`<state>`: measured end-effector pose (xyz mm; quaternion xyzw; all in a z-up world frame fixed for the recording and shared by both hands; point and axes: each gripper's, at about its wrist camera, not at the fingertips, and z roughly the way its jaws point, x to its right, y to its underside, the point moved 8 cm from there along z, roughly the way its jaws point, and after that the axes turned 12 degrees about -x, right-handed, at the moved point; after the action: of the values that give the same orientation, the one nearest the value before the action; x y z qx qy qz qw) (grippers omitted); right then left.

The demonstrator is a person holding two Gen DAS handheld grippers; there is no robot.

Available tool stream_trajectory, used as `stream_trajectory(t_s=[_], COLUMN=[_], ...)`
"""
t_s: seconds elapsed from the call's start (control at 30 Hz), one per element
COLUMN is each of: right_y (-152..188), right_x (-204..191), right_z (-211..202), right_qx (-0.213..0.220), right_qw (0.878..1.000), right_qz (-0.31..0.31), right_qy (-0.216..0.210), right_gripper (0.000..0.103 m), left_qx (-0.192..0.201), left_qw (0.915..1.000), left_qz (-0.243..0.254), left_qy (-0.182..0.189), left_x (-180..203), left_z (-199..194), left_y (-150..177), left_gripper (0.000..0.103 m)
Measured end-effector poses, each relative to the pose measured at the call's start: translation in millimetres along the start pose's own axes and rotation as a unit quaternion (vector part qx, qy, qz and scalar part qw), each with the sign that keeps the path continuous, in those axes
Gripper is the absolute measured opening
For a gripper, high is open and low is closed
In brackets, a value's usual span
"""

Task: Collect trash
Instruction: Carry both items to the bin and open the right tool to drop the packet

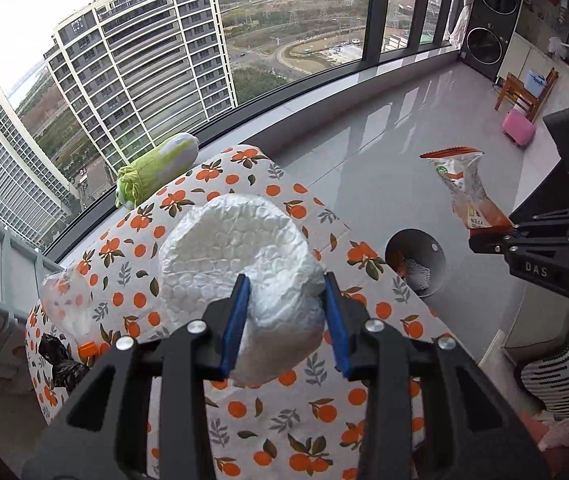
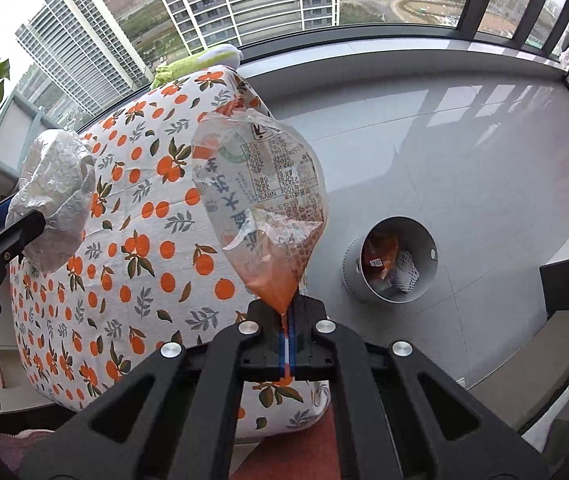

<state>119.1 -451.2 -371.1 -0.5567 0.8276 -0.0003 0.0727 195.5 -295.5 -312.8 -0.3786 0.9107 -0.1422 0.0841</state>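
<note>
My left gripper (image 1: pixel 286 320) is shut on a white bubble-wrap wad (image 1: pixel 240 268) and holds it above the orange-print tablecloth (image 1: pixel 284 412). The wad also shows in the right wrist view (image 2: pixel 54 196). My right gripper (image 2: pixel 287 344) is shut on the bottom edge of a clear and orange snack wrapper (image 2: pixel 260 200), which stands up from the jaws. The wrapper (image 1: pixel 464 188) and right gripper (image 1: pixel 512 236) show at the right of the left wrist view. A grey metal bin (image 2: pixel 392 260) stands on the floor to the right of the table, with trash inside; it also shows in the left wrist view (image 1: pixel 416 260).
On the tablecloth lie a clear plastic bag (image 1: pixel 64 304), a crumpled black bag (image 1: pixel 58 360) and an orange cap (image 1: pixel 88 350). A green plush toy (image 1: pixel 156 168) lies at the table's far edge by the window. A wooden chair (image 1: pixel 524 92) and a pink case (image 1: pixel 518 126) stand far right.
</note>
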Motion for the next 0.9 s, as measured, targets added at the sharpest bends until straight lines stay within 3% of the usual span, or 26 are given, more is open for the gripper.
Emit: stream_trajectory(t_s=[0.13,0.3,0.53,0.57,0.63,0.67,0.7,0.9], right_y=[3.1,-5.0,-25.3,-28.0,-31.3,-32.0,-32.7,-25.2], right_x=[77.3,160.5,225.2,228.9,237.4,240.6,244.5,262.1], right_z=[21.2,81.5,190.5,203.5,225.1,233.4,238.3,251.5], right_qx=[-0.017,-0.063,-0.124,-0.131,-0.142,-0.146,-0.146,-0.147], right_qw=[0.999,0.996,0.99,0.99,0.988,0.988,0.988,0.987], right_qz=[0.049,0.064,0.052,0.05,0.048,0.05,0.051,0.058], right_qy=[0.012,0.031,0.034,0.03,0.025,0.022,0.018,0.012], right_gripper=[0.0,0.001,0.002,0.005,0.021,0.04,0.052,0.054], left_qx=[-0.003,-0.023,-0.065,-0.07,-0.081,-0.087,-0.092,-0.109], left_qw=[0.9998,0.9993,0.9964,0.9959,0.9946,0.9939,0.9932,0.9895], left_qz=[0.012,0.008,0.013,0.02,0.031,0.036,0.04,0.064], left_qy=[0.017,0.028,0.054,0.054,0.056,0.059,0.06,0.07], left_x=[48.8,113.4,197.0,207.3,225.0,232.9,240.8,278.8], left_z=[11.8,51.3,134.8,144.8,163.7,172.4,180.1,210.4], left_y=[-27.0,-61.4,-80.7,-80.8,-79.1,-78.2,-77.4,-79.3], left_gripper=[0.037,0.037,0.037,0.037,0.037,0.037,0.037,0.037])
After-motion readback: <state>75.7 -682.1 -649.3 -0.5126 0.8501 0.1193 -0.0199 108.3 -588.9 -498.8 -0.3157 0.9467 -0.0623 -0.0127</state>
